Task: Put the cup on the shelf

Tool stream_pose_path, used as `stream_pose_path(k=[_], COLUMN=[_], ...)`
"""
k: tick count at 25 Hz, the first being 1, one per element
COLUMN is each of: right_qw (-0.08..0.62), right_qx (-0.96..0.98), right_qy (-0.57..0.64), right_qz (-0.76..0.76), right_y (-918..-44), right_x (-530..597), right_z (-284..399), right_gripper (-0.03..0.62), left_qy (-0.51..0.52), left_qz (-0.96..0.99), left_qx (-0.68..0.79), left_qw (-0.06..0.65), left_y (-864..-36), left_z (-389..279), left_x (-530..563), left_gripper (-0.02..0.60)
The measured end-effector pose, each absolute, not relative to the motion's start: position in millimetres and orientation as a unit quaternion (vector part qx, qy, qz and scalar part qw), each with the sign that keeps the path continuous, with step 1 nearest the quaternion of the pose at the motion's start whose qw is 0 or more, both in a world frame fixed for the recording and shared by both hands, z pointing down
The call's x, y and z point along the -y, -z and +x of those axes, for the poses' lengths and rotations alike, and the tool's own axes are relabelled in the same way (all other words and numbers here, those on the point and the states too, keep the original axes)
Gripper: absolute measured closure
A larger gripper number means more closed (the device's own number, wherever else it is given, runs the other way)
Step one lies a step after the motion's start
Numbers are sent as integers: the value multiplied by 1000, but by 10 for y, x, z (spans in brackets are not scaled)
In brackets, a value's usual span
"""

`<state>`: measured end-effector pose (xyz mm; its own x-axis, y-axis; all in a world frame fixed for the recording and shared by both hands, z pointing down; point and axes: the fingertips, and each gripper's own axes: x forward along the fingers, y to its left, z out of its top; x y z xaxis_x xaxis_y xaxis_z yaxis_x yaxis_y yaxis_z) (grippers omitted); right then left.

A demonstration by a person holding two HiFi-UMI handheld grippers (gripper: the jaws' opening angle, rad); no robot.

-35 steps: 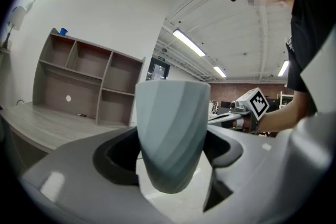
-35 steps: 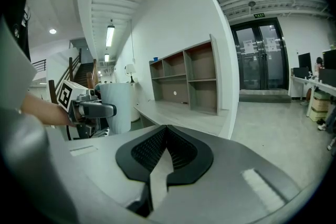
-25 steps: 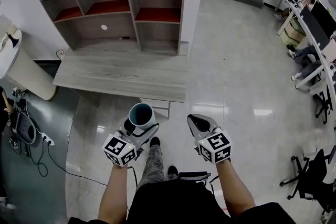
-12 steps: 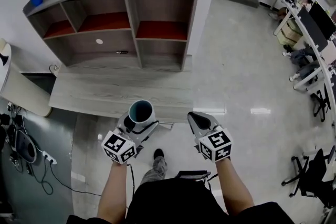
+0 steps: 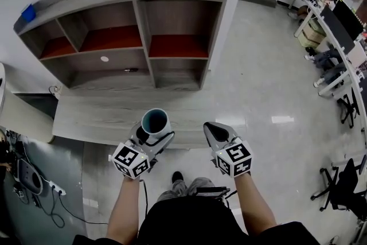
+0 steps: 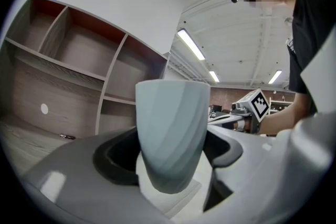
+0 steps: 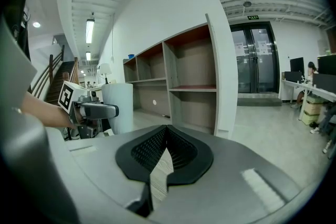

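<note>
A pale blue-grey cup [image 5: 155, 121] stands upright between the jaws of my left gripper [image 5: 153, 130], which is shut on its lower body. In the left gripper view the cup [image 6: 170, 134] fills the middle, with the shelf unit [image 6: 79, 76] behind it. My right gripper [image 5: 215, 131] hangs beside it to the right, shut with nothing in it; its pads meet at the tip [image 7: 167, 129]. The grey wooden shelf [image 5: 143, 37] with red-backed upper compartments stands ahead against the wall, above a long wooden counter [image 5: 109, 117].
A blue object [image 5: 27, 11] lies on the shelf's top left. A small dark item [image 5: 131, 70] lies in the lower compartment. A white cylinder [image 5: 23, 120] and floor cables [image 5: 34, 192] are at the left. Office chairs [image 5: 344, 186] and desks [image 5: 338, 26] are at the right.
The shelf and counter have come closer and grown larger in the head view as the person walked toward them. Both grippers kept their pose, the cup still held.
</note>
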<state>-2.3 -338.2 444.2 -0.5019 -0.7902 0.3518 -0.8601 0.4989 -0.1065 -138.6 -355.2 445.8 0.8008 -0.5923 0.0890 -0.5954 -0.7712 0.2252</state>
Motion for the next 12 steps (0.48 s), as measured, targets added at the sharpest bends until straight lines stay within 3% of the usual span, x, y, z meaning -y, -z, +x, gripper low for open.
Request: stream_pose_path(k=[12], right_qw=[126], right_qx=[861], right_qy=[-133], right_qz=[474], right_y=[-4422], right_x=[3662], right_z=[104], right_gripper=[582], left_qy=[-13], left_qz=[939], left_qx=[322], left_qw=[119], left_y=[-4449], left_z=[-1231], left_x=[3775], left_gripper=[227])
